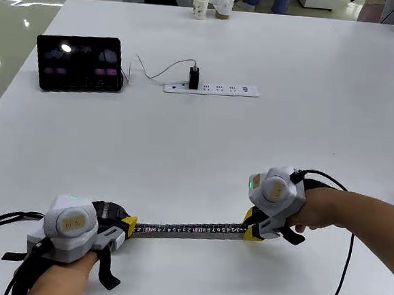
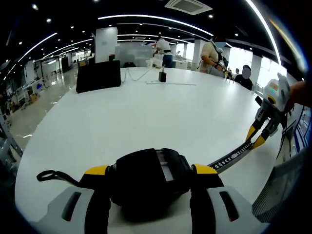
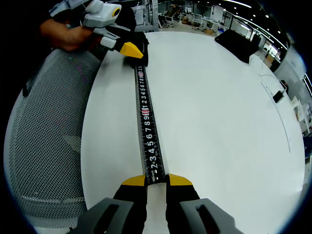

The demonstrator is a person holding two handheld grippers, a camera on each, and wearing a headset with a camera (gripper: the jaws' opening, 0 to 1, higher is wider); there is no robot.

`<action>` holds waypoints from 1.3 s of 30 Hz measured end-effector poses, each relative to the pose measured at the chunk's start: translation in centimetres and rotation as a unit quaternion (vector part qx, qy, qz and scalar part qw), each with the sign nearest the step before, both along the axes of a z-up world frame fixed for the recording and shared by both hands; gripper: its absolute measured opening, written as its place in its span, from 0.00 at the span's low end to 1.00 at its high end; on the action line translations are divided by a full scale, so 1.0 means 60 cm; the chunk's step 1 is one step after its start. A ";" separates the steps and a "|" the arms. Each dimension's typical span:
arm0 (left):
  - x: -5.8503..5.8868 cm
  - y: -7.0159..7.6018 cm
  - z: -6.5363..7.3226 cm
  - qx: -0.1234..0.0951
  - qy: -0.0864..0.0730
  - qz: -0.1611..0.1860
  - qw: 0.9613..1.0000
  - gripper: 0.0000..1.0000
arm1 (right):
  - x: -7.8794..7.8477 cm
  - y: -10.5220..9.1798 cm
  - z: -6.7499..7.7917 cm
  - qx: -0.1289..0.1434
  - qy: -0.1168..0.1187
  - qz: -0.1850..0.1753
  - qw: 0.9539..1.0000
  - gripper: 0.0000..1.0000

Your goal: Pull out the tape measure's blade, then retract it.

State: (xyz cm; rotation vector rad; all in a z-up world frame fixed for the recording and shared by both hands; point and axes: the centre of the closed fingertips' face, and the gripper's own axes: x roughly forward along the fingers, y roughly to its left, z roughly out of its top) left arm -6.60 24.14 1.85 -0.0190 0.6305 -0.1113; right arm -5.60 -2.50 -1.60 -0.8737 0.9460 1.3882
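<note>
A black tape measure case (image 2: 148, 178) sits between the yellow-tipped jaws of my left gripper (image 2: 151, 170), which is shut on it near the table's front left (image 1: 112, 224). Its blade (image 1: 190, 229) runs out flat across the white table (image 1: 203, 155) to the right, numbers facing up. My right gripper (image 3: 156, 181) is shut on the blade's end, with the blade (image 3: 145, 117) stretching away from it toward the case (image 3: 138, 52). In the head view the right gripper (image 1: 253, 228) sits at the front right, held by a hand.
A dark tablet (image 1: 79, 63) stands at the back left. A white power strip (image 1: 212, 88) with a black plug and cable lies at mid-back. A paper cup (image 1: 200, 6) is on the far edge. A mesh chair (image 3: 44, 141) is below the near table edge.
</note>
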 end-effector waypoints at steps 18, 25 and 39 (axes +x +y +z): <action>0.003 -0.001 -0.001 0.002 0.002 -0.005 1.000 0.62 | -0.002 0.011 -0.001 0.011 -0.003 0.008 1.000 0.11; 0.003 0.000 -0.002 0.003 0.004 -0.006 1.000 0.61 | -0.003 0.017 -0.001 0.014 -0.002 0.004 1.000 0.11; 0.003 -0.002 -0.002 0.003 0.003 -0.007 1.000 0.61 | -0.003 0.024 -0.002 0.016 -0.001 -0.002 1.000 0.11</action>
